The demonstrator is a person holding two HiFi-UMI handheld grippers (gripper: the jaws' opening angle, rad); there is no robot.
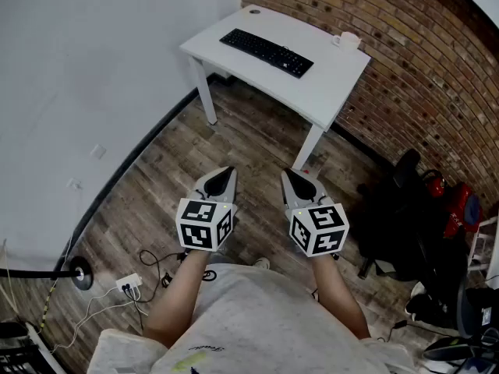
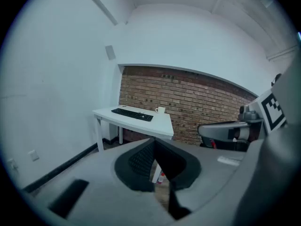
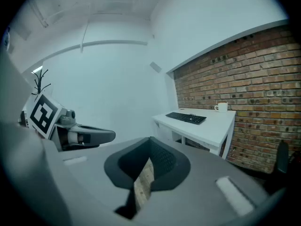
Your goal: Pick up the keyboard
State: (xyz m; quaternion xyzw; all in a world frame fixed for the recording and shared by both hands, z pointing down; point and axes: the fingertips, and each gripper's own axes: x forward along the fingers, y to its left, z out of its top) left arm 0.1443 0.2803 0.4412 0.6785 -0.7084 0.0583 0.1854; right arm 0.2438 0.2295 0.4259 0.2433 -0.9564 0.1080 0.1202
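Observation:
A black keyboard (image 1: 266,51) lies on a white table (image 1: 327,84) against the brick wall, far ahead of both grippers. It also shows small in the left gripper view, keyboard (image 2: 132,114), and in the right gripper view, keyboard (image 3: 186,118). My left gripper (image 1: 227,174) and right gripper (image 1: 289,177) are held side by side over the wooden floor, well short of the table. Both are shut with nothing between the jaws. Each gripper shows in the other's view: the right gripper (image 2: 225,131) and the left gripper (image 3: 84,136).
A white mug (image 1: 348,40) stands near the table's far right corner. A black chair (image 1: 398,216) and bags sit at the right by the brick wall. Cables and a power strip (image 1: 129,285) lie on the floor at the lower left. The white wall runs along the left.

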